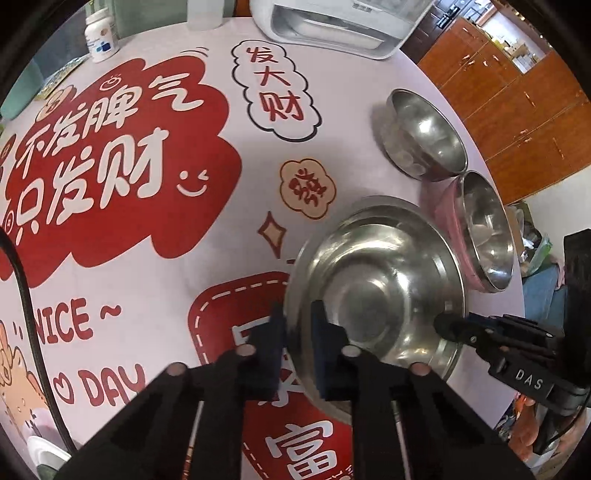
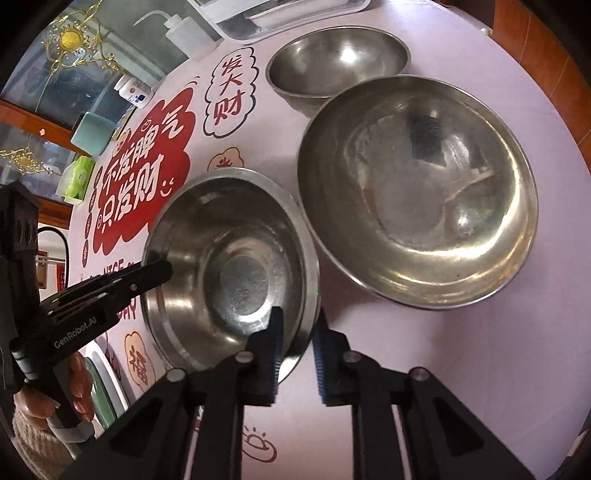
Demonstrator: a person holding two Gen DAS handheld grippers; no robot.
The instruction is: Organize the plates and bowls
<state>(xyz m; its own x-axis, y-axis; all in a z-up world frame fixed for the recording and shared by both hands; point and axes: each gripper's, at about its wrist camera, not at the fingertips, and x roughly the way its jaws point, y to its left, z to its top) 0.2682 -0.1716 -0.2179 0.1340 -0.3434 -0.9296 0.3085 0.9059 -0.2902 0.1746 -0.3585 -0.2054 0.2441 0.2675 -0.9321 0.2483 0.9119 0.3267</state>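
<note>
A wide-rimmed steel bowl (image 1: 373,295) sits on the printed table cover; it also shows in the right wrist view (image 2: 229,269). My left gripper (image 1: 298,332) is shut on its left rim, one finger inside and one outside. My right gripper (image 2: 298,343) is shut on the opposite rim; it shows in the left wrist view (image 1: 448,326). A pink-sided steel bowl (image 1: 484,236) stands just beyond, large in the right wrist view (image 2: 417,192). A plain steel bowl (image 1: 424,133) stands further back, also in the right wrist view (image 2: 336,62).
A white appliance (image 1: 340,26) stands at the table's far edge, with a white pill bottle (image 1: 100,35) at the far left. A white and green dish (image 2: 103,384) lies near my left hand. The table edge (image 1: 517,206) runs close behind the bowls.
</note>
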